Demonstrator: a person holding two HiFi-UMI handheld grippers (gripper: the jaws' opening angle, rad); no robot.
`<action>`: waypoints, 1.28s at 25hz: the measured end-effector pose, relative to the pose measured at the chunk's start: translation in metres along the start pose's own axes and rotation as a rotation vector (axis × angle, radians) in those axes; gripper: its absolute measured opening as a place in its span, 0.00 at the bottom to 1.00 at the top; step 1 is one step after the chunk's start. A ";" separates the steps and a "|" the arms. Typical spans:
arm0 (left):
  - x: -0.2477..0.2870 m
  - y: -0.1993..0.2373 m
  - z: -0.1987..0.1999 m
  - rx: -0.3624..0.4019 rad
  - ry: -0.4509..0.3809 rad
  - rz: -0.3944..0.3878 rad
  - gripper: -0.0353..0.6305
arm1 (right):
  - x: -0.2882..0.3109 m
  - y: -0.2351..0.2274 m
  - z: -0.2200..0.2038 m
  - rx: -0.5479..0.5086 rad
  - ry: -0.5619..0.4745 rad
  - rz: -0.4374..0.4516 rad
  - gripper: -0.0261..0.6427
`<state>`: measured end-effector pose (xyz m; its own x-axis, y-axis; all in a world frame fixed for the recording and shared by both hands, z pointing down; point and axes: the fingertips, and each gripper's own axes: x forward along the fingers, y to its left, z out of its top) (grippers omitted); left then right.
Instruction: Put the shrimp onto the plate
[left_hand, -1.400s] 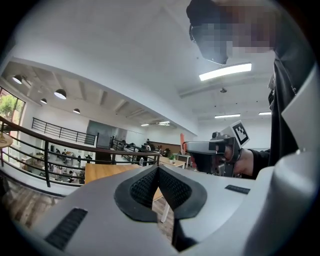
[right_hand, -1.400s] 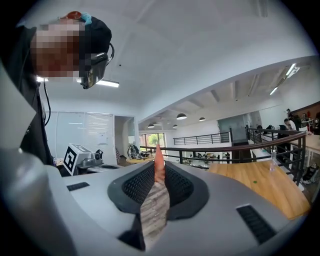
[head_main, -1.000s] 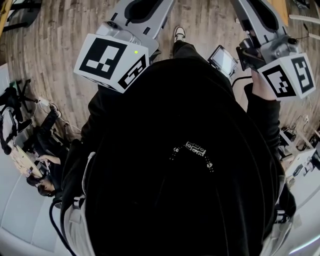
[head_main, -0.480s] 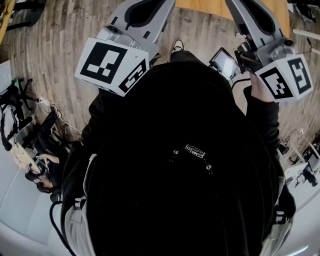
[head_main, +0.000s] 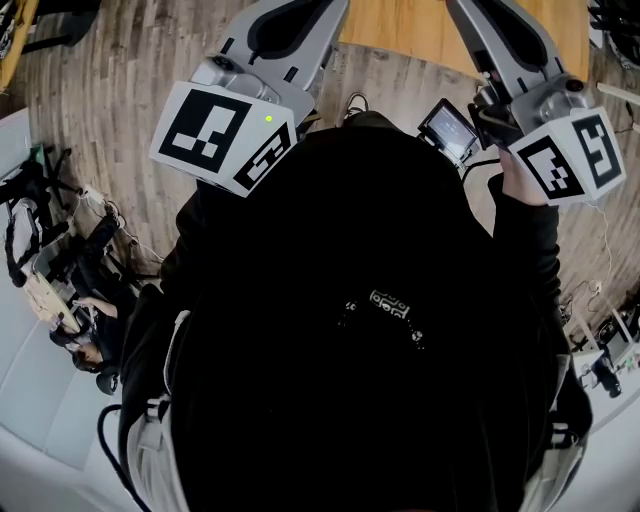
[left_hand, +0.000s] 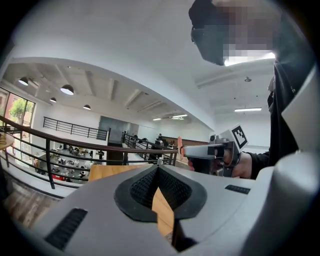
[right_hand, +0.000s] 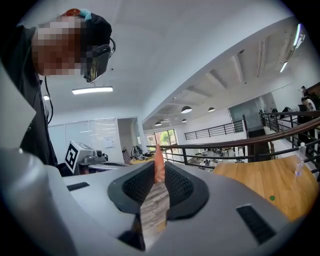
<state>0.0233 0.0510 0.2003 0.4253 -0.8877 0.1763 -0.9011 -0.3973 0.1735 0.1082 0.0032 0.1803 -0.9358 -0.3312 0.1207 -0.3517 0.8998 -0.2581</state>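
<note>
An orange shrimp (right_hand: 159, 164) stands pinched at the tips of my right gripper (right_hand: 159, 172), which is shut on it. The left gripper view shows that same shrimp (left_hand: 181, 148) poking out of the right gripper's nose. My left gripper (left_hand: 158, 168) is shut, its pads meeting with nothing between them. Both grippers are held high and point level across the room, above a wooden table (head_main: 440, 30). No plate shows in any view. In the head view the person's dark clothing (head_main: 370, 320) hides most of the floor below.
The wooden table top (right_hand: 265, 182) lies ahead with a small bottle (right_hand: 299, 162) on it. A black railing (left_hand: 60, 145) runs behind it. Gear and cables (head_main: 50, 260) lie on the floor at the left, and more equipment (head_main: 600, 350) sits at the right.
More of the wooden table has come into the head view at the top edge. Both grippers keep their hold and have shifted only slightly.
</note>
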 end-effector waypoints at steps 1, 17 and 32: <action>0.007 0.000 -0.001 -0.003 0.005 -0.001 0.05 | 0.000 -0.007 -0.001 0.003 0.000 0.001 0.15; 0.045 -0.005 0.004 0.005 0.062 0.011 0.05 | -0.013 -0.052 -0.002 0.068 -0.031 -0.009 0.15; 0.082 -0.018 0.044 0.126 0.007 -0.201 0.05 | -0.044 -0.054 0.043 0.008 -0.122 -0.253 0.15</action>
<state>0.0706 -0.0247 0.1689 0.5974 -0.7864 0.1573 -0.8015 -0.5922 0.0832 0.1674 -0.0425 0.1480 -0.8136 -0.5776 0.0664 -0.5747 0.7818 -0.2420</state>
